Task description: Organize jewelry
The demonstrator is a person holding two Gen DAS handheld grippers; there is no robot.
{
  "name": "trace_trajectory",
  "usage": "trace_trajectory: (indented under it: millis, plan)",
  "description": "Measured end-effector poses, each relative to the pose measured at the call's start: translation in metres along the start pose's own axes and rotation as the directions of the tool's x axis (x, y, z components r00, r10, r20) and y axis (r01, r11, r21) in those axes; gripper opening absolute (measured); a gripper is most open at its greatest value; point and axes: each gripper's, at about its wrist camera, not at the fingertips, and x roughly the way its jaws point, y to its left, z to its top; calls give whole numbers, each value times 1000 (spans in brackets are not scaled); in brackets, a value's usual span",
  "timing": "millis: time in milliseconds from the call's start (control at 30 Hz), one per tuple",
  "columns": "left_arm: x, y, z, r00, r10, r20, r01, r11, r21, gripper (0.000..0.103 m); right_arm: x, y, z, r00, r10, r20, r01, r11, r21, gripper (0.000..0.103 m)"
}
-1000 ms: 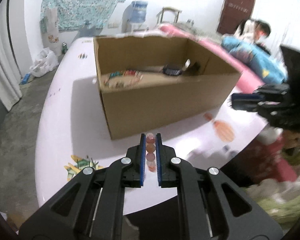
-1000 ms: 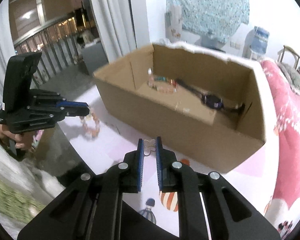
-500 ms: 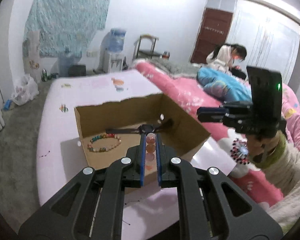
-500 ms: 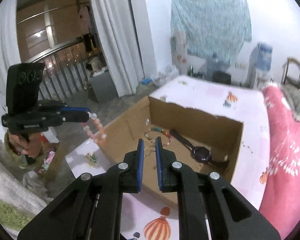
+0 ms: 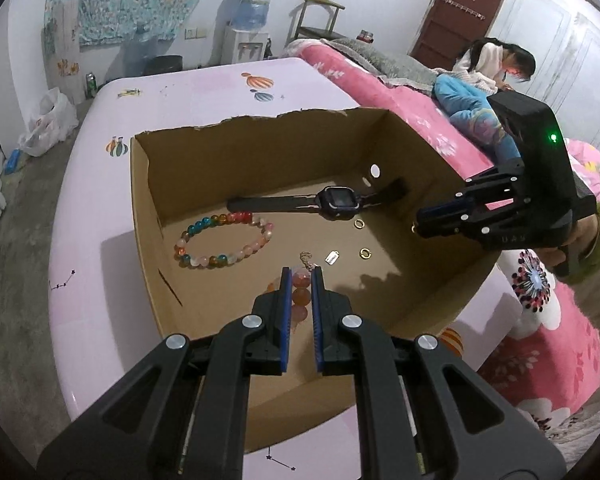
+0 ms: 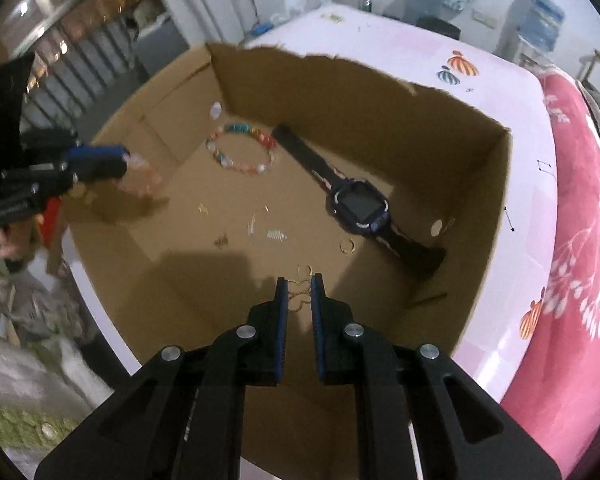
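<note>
Seen from the left wrist, my left gripper (image 5: 299, 274) is shut on a pink-orange bead bracelet (image 5: 301, 300) above the near part of an open cardboard box (image 5: 140, 184). Seen from the right wrist, my right gripper (image 6: 299, 280) is shut on a thin looped gold jewelry piece (image 6: 300, 296) over the same box (image 6: 496, 184). On the box floor lie a multicolour bead bracelet (image 5: 224, 240), a dark watch (image 5: 336, 200), two gold rings (image 5: 365, 254) and a small tag (image 5: 332, 257). The right gripper (image 5: 418, 226) hangs at the box's right wall, and the left gripper (image 6: 122, 160) at its left wall.
The box stands on a pale pink table (image 5: 92, 200) printed with balloons. A pink bed (image 5: 400, 92) with a seated person (image 5: 496, 64) runs along the right. A water dispenser (image 5: 248, 36) and a chair (image 5: 320, 16) stand by the far wall.
Both grippers rose from table height in front of the box and moved over it, tilting down to look inside. Each has kept its grip on its jewelry.
</note>
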Motion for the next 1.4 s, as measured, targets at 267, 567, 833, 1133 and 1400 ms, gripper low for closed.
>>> trace_trajectory:
  millis: [267, 567, 833, 1133, 1400]
  plan:
    - [0, -4, 3, 1000, 7, -11, -7, 1000, 6, 8, -23, -12, -6, 997, -9, 81, 6, 999, 34, 24]
    - [13, -32, 21, 998, -64, -27, 66, 997, 42, 8, -83, -22, -36, 949, -26, 313, -28, 986, 167, 28]
    - [39, -74, 37, 988, -142, -66, 148, 985, 92, 8, -100, -33, -67, 910, -29, 414, -93, 958, 272, 28]
    - [66, -102, 50, 940, -305, -153, 315, 948, 49, 8, -100, -64, -100, 887, -58, 457, -136, 915, 381, 28]
    - [101, -126, 68, 898, -381, -222, 396, 918, 29, 9, -87, -78, -108, 881, -52, 470, -163, 900, 405, 28]
